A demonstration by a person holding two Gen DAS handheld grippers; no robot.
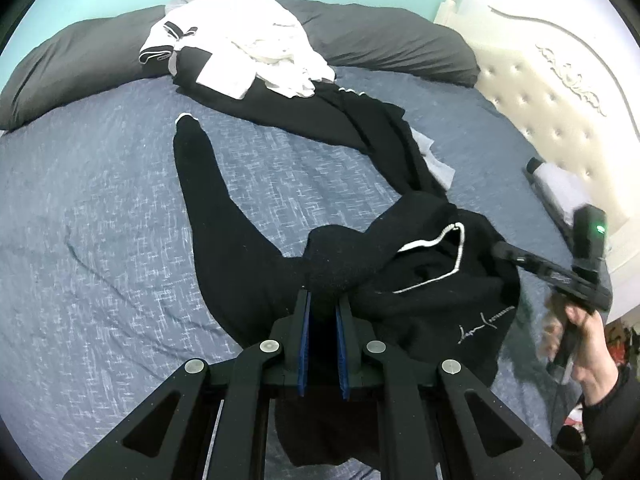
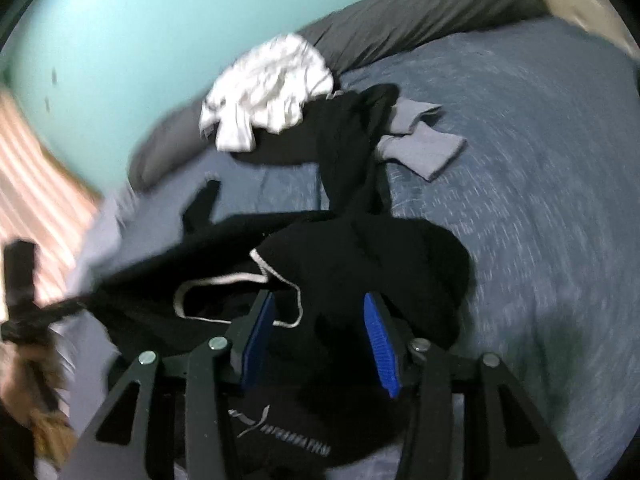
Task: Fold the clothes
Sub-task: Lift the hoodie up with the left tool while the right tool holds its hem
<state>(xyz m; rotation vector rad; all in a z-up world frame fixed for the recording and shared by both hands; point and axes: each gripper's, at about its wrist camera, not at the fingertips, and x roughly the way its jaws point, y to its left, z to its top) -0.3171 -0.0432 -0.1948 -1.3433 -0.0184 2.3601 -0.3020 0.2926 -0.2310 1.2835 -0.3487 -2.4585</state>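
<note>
The black fleece trousers with a white drawstring and a small white script logo (image 1: 248, 240) lie half bunched on the blue-grey mottled bed sheet (image 1: 100, 208); one leg runs off toward eleven o'clock in the left wrist view, the other toward one o'clock, where it meets a pile of white and black clothes (image 1: 256, 52) against the long dark grey bolster (image 1: 80, 52). The left gripper (image 1: 323, 304) has its fingers pinched on a fold of the waist. The right gripper (image 2: 320, 320) has its fingers spread, waist cloth lying loose between the blue pads (image 2: 380, 344), which do not press on it. A pale grey sock (image 2: 420, 152) lies at one o'clock in the right wrist view. The fabric looks soft, thick and limp: it should sag and slide, so the firmer waistband hem seems the best hold.
</note>
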